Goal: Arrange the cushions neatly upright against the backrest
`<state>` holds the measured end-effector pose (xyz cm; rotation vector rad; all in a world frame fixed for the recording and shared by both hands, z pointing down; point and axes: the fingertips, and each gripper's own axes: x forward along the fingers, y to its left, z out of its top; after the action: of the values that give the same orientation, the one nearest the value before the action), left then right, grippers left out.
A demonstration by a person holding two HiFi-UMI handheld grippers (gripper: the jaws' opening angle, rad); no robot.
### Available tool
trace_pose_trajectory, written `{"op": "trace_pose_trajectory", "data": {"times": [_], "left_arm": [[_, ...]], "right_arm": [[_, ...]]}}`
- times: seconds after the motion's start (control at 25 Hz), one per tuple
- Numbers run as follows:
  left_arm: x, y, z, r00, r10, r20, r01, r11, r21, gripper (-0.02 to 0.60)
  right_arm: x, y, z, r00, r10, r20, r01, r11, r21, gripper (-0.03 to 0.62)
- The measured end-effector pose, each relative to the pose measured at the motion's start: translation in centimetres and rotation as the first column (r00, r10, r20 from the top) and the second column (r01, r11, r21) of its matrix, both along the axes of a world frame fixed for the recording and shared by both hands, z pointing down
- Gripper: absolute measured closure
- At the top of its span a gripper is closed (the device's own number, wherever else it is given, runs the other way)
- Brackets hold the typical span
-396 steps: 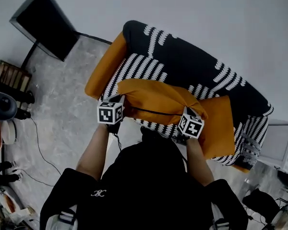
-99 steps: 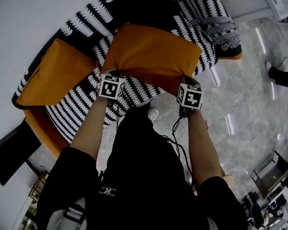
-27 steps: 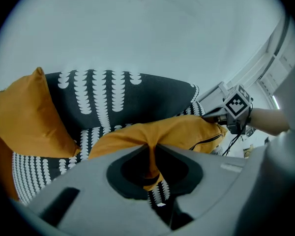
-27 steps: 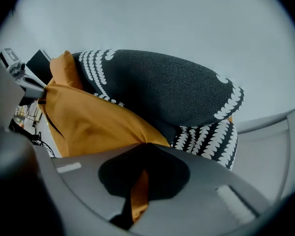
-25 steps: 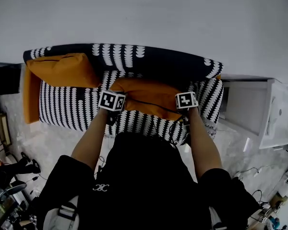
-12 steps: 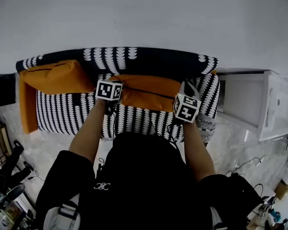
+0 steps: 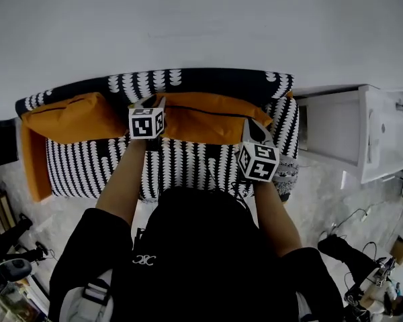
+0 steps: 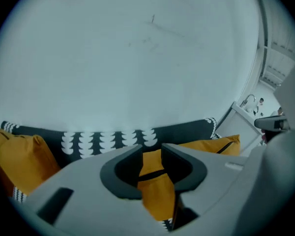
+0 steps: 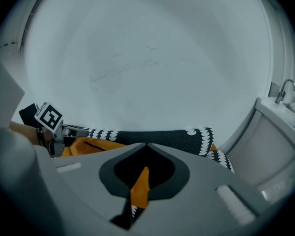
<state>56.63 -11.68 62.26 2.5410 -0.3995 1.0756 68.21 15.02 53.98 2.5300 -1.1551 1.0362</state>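
Orange cushion [image 7: 203,119] lifted against backrest [image 7: 208,80]; left gripper [image 8: 151,157] jaws just opening around it; right gripper [image 9: 146,146] pinches corner

The right cushion [image 7: 208,121] and the left cushion [image 7: 70,116] are of matt orange cloth, a little creased; the sofa [image 7: 188,159] wears a matt cloth cover (black with white print); the wall [image 7: 201,19] is smooth and matt, the floor [image 7: 322,200] veined, stone-like

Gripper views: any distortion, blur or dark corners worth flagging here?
Left gripper view: strong fisheye, black corners, bluish cast, nearer cushion soft up close. Right gripper view: same, backrest bowed. Head view: evenly lit, no glare, milder curving.
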Motion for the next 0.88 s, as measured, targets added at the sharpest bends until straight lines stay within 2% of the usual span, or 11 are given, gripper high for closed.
{"op": "trace_pose_trajectory", "data": {"times": [0.12, 0.16, 0.24, 0.28, 0.44, 0.6, 0.76, 0.88], "left_arm": [[0.0, 1.0, -2.6, 0.998, 0.024, -0.054, -0.023, 0.999, 0.026, 0.453], [-0.3, 1.6, -3.3, 0.998, 0.034, -0.059, -0.032, 0.999, 0.038, 0.470], [-1.0, 2.6, -5.2, 0.996, 0.042, -0.076, -0.036, 0.996, 0.085, 0.564], [-1.2, 3.0, -6.3, 0.995, 0.043, -0.094, -0.033, 0.994, 0.108, 0.576], [-1.8, 5.5, -10.8, 0.984, 0.045, -0.170, -0.023, 0.991, 0.132, 0.574], [-1.8, 8.4, -15.7, 0.972, 0.081, -0.222, -0.045, 0.985, 0.166, 0.574], [-1.7, 10.5, -20.6, 0.950, 0.103, -0.296, -0.052, 0.983, 0.175, 0.573], [-2.1, 12.3, -23.7, 0.938, 0.126, -0.323, -0.061, 0.977, 0.205, 0.573]], "right_arm": [[-0.6, -0.2, -1.4, 1.000, 0.001, -0.019, 0.000, 1.000, 0.026, 0.588], [-0.8, -0.3, -1.9, 1.000, -0.001, -0.030, 0.002, 0.999, 0.036, 0.588], [-1.3, -0.6, -3.0, 0.998, -0.007, -0.055, 0.010, 0.998, 0.058, 0.588], [-1.5, -0.8, -3.7, 0.997, -0.011, -0.070, 0.016, 0.998, 0.067, 0.588], [-2.7, -1.7, -6.8, 0.990, -0.040, -0.136, 0.054, 0.993, 0.106, 0.589], [-4.3, -1.8, -10.3, 0.984, -0.063, -0.164, 0.089, 0.983, 0.159, 0.589], [-5.4, -1.5, -14.3, 0.974, -0.050, -0.222, 0.099, 0.972, 0.213, 0.589], [-6.3, -0.7, -17.8, 0.960, -0.033, -0.278, 0.110, 0.958, 0.263, 0.589]]}}
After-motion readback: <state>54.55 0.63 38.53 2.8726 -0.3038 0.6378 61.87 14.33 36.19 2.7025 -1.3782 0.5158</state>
